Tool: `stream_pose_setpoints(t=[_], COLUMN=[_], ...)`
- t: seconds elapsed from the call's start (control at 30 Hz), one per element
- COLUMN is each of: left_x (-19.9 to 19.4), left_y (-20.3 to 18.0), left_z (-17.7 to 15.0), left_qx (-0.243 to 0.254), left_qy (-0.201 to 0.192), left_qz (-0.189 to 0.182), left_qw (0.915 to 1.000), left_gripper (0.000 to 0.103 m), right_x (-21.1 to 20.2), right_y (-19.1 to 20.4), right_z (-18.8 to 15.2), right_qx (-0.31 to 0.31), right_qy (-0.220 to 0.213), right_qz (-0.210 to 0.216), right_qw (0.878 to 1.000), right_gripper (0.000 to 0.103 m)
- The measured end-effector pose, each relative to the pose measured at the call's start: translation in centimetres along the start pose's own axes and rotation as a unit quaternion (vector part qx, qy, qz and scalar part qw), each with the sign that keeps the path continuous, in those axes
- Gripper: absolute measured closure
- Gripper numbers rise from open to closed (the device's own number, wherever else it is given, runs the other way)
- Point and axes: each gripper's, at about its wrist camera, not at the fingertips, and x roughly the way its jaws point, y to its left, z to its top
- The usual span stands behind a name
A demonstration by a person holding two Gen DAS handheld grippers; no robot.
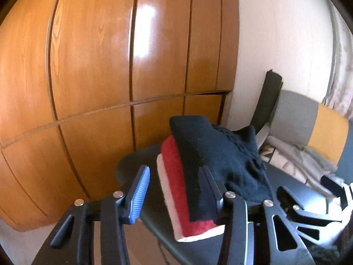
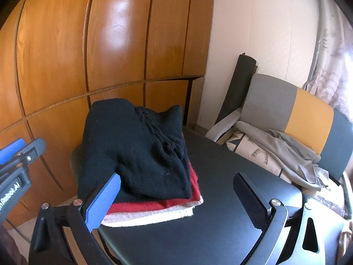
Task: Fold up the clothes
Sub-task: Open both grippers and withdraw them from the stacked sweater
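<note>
Glossy wood wardrobe (image 2: 114, 44) is reflecting light behind a fuzzy knit sweater (image 2: 132, 145) lying on a smooth matt table (image 2: 220, 209); ribbed blue pads (image 2: 102, 201) are fronting black plastic grippers.

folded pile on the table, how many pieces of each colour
black: 1
red: 1
white: 1
total: 3 folded pieces, stacked black on red on white on the table

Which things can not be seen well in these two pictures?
- Table under the stack: hidden by the black sweater, both views.
- White cloth and red cloth: only edges show.
- Left tool, right finger: dark against the sweater; touching or not is unclear.
- Chair: cut off by the right edge, right view.
</note>
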Motion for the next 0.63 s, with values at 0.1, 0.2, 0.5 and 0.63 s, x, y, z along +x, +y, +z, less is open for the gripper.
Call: stream_pose_setpoints(t=[0.1,0.2,0.5,0.63], left_x=[0.3,0.7,2.0,1.7], left_y=[-0.2,-0.3,0.2,-0.1], left_z=[-0.2,-0.5,-1.1,-1.1], left_qx=[0.007,0.006,-0.021,-0.012], left_qy=[0.002,0.011,0.039,0.023], left_qz=[0.019,0.016,-0.019,-0.006], left_qw=[0.9998,0.9998,0.9988,0.9996], left_gripper=[0.058,0.058,0.058,0.058], right_x=[0.2,0.3,0.5,0.7], right_y=[0.1,0.3,0.2,0.1], right_z=[0.0,0.1,-0.1,-0.1], right_qx=[0.000,-0.002,-0.007,-0.005], right_qy=[0.003,0.003,0.007,0.008], right_qz=[0.001,0.001,-0.002,-0.001], right_qw=[1.000,1.000,1.000,1.000], right_gripper=[0.000,0.000,0.000,0.000])
